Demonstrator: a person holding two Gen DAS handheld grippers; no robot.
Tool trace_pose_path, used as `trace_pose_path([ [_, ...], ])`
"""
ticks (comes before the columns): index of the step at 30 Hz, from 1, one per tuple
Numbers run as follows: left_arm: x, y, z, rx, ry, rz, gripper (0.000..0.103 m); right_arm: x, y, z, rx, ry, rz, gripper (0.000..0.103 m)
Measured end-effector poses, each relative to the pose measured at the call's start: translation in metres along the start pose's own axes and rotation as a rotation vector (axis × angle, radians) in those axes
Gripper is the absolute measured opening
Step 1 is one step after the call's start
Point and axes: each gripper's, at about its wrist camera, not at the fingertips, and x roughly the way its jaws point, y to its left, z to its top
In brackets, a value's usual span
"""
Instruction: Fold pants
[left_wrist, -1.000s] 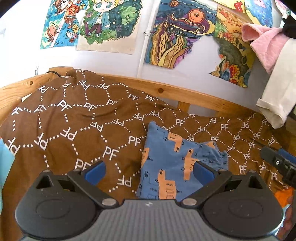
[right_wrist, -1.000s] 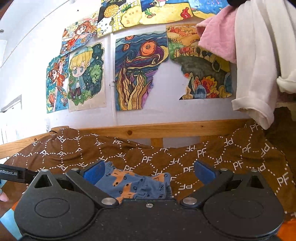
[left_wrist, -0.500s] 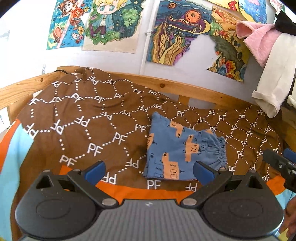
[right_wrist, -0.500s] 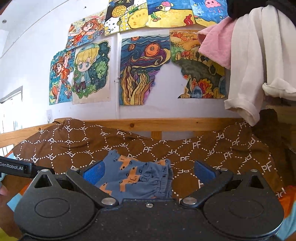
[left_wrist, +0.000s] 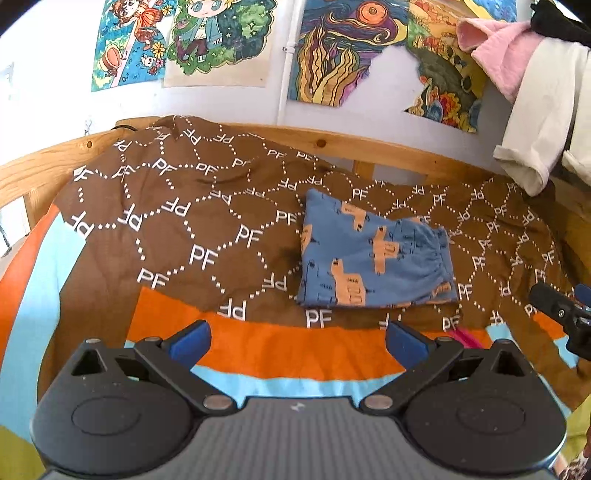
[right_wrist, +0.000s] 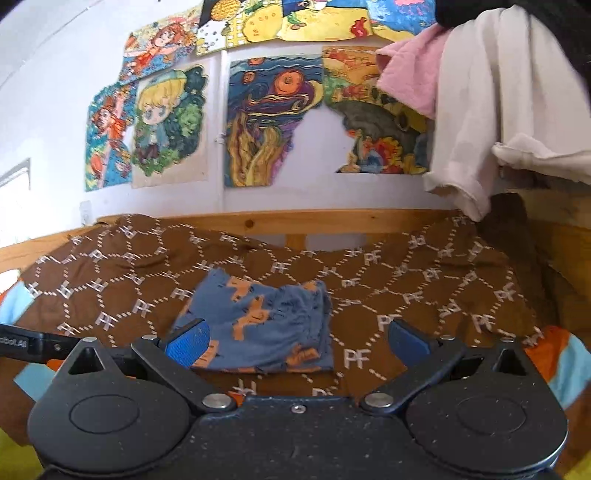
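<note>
Small blue pants (left_wrist: 373, 254) with orange prints lie folded into a compact rectangle on the brown patterned blanket (left_wrist: 177, 221), waistband to the right. My left gripper (left_wrist: 297, 338) is open and empty, held back from the pants over the orange stripe. In the right wrist view the same pants (right_wrist: 258, 325) lie just beyond my right gripper (right_wrist: 297, 341), which is open with nothing between its fingers. The right gripper's tip (left_wrist: 557, 310) shows at the left view's right edge, and the left gripper's body (right_wrist: 26, 345) at the right view's left edge.
A wooden bed rail (left_wrist: 332, 142) runs behind the blanket below a wall of colourful drawings (right_wrist: 262, 118). White and pink garments (right_wrist: 476, 96) hang at the upper right. An orange and light-blue cover (left_wrist: 280, 354) lies under the blanket's near edge.
Both grippers have drawn back and up from the folded pants, so more of the blanket and the striped cover shows. The pants have stayed in place.
</note>
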Motion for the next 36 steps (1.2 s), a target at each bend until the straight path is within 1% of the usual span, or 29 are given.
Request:
trace_pose_path([
  [5, 0.002, 0.002, -0.012, -0.012, -0.007, -0.006, 0.103, -0.009, 0.003, -0.015, -0.006, 0.014, -0.069, 0.102],
  [9, 0.003, 0.006, -0.018, -0.013, -0.015, -0.003, 0.103, -0.014, 0.006, -0.024, -0.024, 0.016, -0.087, 0.102],
  [12, 0.005, 0.009, -0.023, -0.009, -0.022, 0.012, 0.103, -0.013, 0.009, -0.03, -0.031, 0.029, -0.082, 0.102],
  [16, 0.009, 0.011, -0.03, 0.036, -0.03, 0.045, 0.103, -0.007, 0.015, -0.041, -0.063, 0.068, -0.067, 0.102],
  [19, 0.012, 0.011, -0.032, 0.052, -0.023, 0.058, 0.103, -0.003, 0.016, -0.045, -0.057, 0.095, -0.05, 0.102],
  [23, 0.016, 0.013, -0.034, 0.037, -0.011, 0.048, 0.103, 0.0, 0.02, -0.048, -0.063, 0.106, -0.049, 0.102],
  [36, 0.018, 0.012, -0.036, 0.059, -0.017, 0.05, 0.103, 0.005, 0.023, -0.05, -0.078, 0.132, -0.049, 0.102],
])
